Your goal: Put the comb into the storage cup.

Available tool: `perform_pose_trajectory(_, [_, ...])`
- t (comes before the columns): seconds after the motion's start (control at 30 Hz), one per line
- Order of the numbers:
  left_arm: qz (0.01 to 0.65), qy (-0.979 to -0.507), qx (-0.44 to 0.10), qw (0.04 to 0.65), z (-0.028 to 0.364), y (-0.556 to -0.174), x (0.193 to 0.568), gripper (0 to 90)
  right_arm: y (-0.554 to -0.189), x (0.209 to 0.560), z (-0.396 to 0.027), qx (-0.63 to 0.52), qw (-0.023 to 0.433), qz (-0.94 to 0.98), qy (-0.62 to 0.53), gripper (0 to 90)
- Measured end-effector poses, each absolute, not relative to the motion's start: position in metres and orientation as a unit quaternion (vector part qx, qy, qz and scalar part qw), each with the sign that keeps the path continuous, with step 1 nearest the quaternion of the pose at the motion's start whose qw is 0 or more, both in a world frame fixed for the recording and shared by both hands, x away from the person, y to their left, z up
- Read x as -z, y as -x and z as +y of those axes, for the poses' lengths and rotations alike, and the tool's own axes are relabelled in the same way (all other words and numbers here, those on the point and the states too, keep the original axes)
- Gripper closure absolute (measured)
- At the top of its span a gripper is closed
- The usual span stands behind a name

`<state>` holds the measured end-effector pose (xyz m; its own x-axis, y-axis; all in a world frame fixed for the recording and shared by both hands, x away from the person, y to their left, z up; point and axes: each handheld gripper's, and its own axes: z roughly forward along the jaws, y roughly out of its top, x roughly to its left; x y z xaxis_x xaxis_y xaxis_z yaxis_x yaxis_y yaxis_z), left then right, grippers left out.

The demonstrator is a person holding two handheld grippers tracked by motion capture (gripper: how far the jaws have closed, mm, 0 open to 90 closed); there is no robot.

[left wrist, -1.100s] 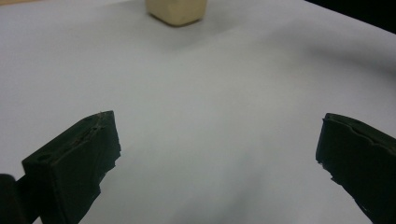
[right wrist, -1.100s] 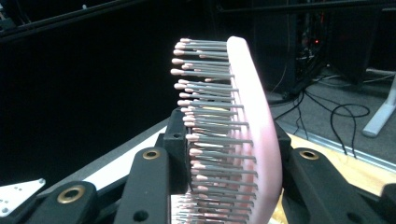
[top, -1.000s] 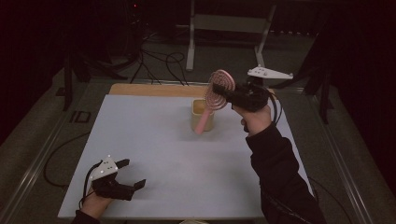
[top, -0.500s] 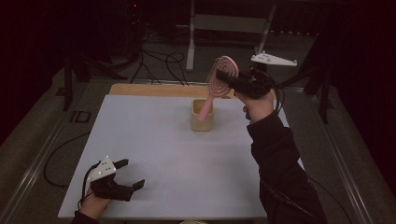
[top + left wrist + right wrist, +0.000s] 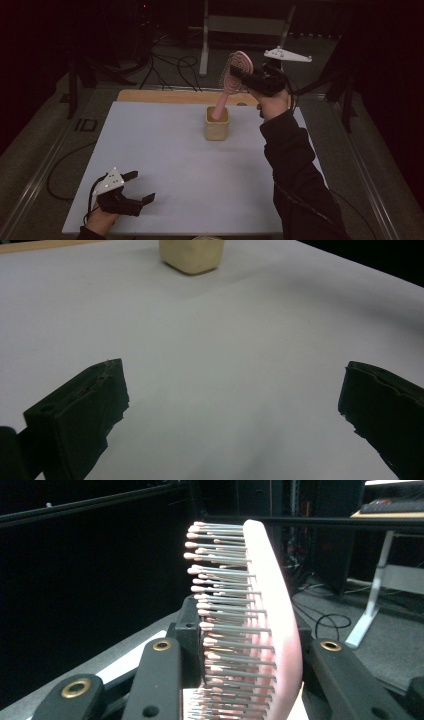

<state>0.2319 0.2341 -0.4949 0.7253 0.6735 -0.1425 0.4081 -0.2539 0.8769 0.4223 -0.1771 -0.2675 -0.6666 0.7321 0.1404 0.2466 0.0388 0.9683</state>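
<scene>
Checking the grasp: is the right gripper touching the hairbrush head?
Touching. The right gripper view shows the right gripper clamped on the pink hairbrush.

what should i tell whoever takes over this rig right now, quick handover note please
Right claw: shut on the head of the pink hairbrush, raised over the far side of the table.
Left claw: open, holding nothing, resting at the near left corner of the table.
Hairbrush: tilted, handle end pointing down into the mouth of the beige cup; whether it touches the bottom cannot be told.
Cup: upright, far centre of the table.
Done: brush gripped, handle at the cup's opening.
Left: probably lower the brush fully into the cup, open the right claw and back away.
</scene>
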Motion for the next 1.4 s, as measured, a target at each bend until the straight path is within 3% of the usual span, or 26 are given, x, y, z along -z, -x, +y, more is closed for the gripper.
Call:
perform_pose_trajectory(0.37, [0.339,-0.783,-0.137,0.503,0.233,-0.23,0.493,0.1,-0.44,0.286,-0.173,-0.591,0.221,0.691,-0.352,64.4])
perform_pose_trajectory(1.4, [0.338,-0.782,-0.136,0.507,0.233,-0.229,0.494,0.1,-0.468,0.353,-0.163,-0.572,0.203,0.699,-0.378,64.4])
